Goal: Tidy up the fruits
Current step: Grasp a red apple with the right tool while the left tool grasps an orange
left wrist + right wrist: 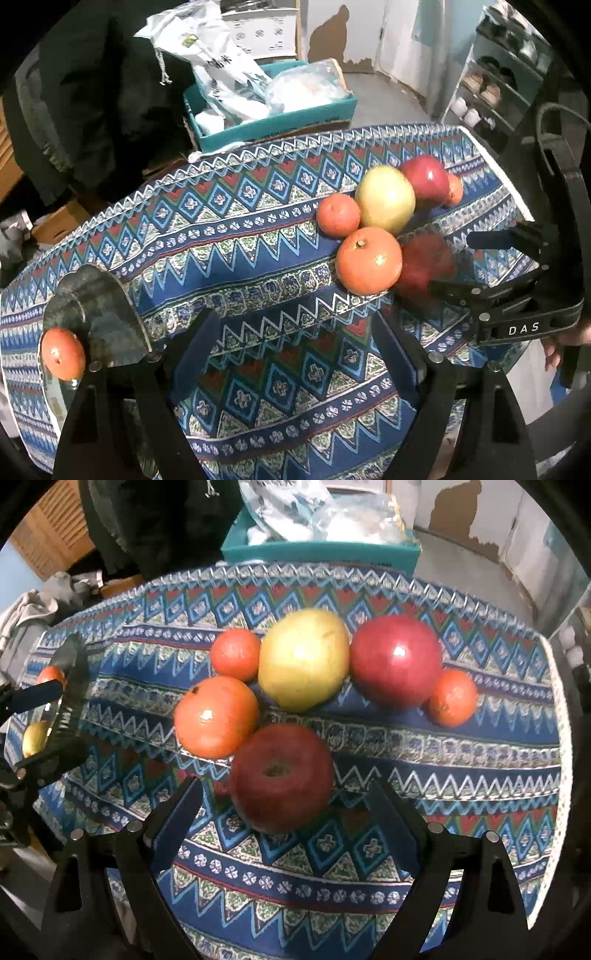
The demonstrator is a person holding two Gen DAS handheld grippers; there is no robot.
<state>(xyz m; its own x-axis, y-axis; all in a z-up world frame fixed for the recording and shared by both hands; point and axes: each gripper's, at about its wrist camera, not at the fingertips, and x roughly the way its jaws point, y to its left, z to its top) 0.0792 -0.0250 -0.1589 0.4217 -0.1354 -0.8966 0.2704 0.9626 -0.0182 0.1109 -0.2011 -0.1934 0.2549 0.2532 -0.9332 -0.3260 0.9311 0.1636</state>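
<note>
Both grippers angle steeply down over the patterned tablecloth (461, 760). Right gripper (284, 808): fingers spread wide, flanking a red apple (282, 775) without touching. Left gripper (295, 339): fingers apart, empty, near the fruit cluster (384, 199).

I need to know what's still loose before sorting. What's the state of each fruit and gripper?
Left gripper: open, empty.
Right gripper: open, near red apple between its fingers, ungripped.
Far red apple: on cloth.
Yellow apple: on cloth.
Big orange: on cloth.

Left gripper (295, 332), right gripper (286, 801): agape, empty.
</note>
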